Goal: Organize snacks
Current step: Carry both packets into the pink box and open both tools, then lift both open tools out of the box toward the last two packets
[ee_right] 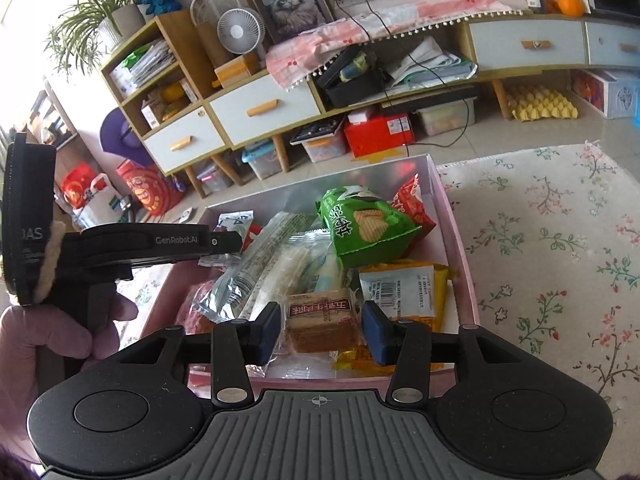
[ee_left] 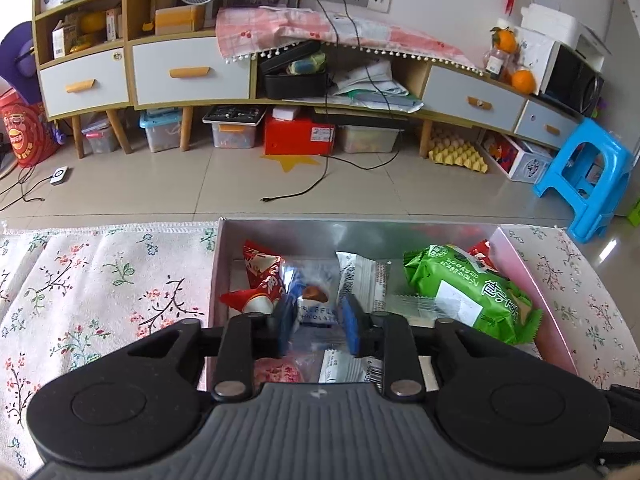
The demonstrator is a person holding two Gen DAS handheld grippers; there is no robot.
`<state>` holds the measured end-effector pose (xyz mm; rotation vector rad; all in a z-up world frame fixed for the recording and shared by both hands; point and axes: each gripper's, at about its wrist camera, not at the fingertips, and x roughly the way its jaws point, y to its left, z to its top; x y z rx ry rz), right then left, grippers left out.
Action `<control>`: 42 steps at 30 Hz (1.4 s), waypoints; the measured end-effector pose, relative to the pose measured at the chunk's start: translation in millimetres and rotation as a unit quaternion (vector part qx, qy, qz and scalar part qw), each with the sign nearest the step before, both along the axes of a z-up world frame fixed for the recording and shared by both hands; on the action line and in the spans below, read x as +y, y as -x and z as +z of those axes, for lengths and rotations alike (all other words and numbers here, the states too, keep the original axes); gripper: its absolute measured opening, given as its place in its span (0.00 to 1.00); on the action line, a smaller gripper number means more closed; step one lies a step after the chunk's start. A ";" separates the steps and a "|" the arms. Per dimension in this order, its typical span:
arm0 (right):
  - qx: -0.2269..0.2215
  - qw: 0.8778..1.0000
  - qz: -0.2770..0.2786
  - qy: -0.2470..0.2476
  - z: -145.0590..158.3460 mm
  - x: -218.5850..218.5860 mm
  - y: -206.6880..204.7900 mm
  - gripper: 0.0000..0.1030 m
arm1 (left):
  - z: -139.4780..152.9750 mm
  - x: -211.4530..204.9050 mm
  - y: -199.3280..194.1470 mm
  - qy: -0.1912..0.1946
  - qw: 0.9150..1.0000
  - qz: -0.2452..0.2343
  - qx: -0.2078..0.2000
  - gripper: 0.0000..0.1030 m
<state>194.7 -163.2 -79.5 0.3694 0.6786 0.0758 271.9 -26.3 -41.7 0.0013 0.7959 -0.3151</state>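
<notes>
Both grippers are over the pink box (ee_right: 460, 240) of snacks, left gripper (ee_left: 316, 320) jaws slightly apart around the truffle pack (ee_left: 316, 300), right gripper (ee_right: 320, 332) jaws apart, straddling the brown biscuit pack (ee_right: 320, 320), so I'd centre each before squeezing.

Blue stool (ee_left: 584, 178); table fan (ee_right: 240, 32); egg tray (ee_right: 540, 106)

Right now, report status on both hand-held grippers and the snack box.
Left hand-held gripper open over truffle pack. Right hand-held gripper open around brown cake. Box crowded, nothing blocking.
</notes>
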 end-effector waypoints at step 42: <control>0.119 0.993 -0.005 0.008 24.4 26.9 42.1 0.90 | 20.5 51.3 124.9 -0.027 1.000 -0.004 -0.001 1.00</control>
